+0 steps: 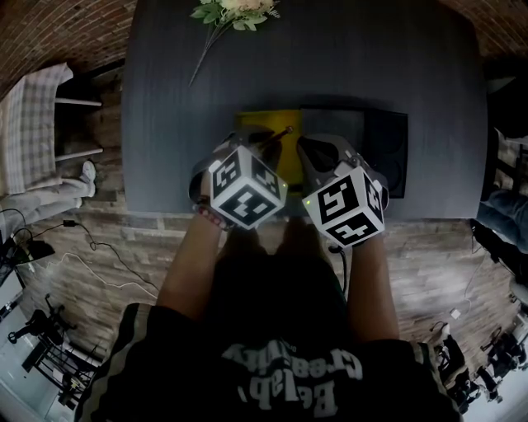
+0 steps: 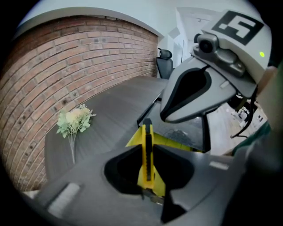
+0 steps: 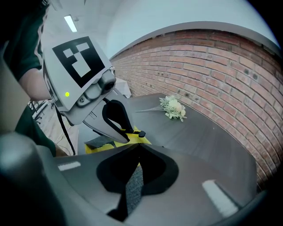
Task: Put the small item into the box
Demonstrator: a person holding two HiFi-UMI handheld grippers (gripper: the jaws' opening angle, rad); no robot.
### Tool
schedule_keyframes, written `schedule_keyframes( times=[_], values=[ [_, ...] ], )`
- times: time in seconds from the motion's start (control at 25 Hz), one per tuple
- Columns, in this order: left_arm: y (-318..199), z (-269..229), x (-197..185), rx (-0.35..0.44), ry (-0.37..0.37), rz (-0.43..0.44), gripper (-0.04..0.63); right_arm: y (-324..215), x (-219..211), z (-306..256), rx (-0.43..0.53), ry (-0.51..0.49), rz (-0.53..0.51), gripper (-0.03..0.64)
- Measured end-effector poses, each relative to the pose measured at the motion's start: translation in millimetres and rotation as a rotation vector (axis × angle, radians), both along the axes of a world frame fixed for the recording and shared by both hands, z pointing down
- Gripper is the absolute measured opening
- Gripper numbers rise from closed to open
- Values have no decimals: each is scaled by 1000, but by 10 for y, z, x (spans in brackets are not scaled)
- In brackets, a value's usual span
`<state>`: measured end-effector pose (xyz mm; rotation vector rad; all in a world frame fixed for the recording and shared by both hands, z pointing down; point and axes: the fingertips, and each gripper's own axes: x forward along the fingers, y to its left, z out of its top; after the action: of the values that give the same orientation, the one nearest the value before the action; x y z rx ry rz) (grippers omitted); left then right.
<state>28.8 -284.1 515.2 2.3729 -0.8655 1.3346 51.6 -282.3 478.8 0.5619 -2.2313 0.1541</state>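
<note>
Gripping the yellow utility knife, my left gripper has its jaws closed partway, pads pressed on the knife's two flat sides. In the left gripper view the knife stands edge-on up the middle of the gap. Its black slider faces the camera and its front end sticks out past the jaw tips toward 12 o'clock.

Just beyond that end, at 12 o'clock from the jaws, lies the box, showing a yellow surface. I cannot tell whether the knife touches it. In the head view the knife's tip hangs over the yellow area, with the left jaws at its 7 o'clock edge.

My right gripper sits just beside the left one, at its 3 o'clock in the head view. Its jaws are nearly together, pinching a thin grey textured panel that fills the narrow slot between them. In the left gripper view this panel sits inside a dark frame that rises at 1 o'clock from the knife, beside the yellow surface.

Both grippers are over the near edge of the dark worktop. A bunch of pale flowers lies at the far edge, at 12 o'clock, well apart from the box.
</note>
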Motion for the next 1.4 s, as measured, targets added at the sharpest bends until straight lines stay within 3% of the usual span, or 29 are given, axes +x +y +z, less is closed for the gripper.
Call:
schedule_keyframes(
  times=[1.4],
  values=[
    [-122,687,-27,-121,-31,10,72,-137,-74,497,-95,5,-29,6]
  ],
)
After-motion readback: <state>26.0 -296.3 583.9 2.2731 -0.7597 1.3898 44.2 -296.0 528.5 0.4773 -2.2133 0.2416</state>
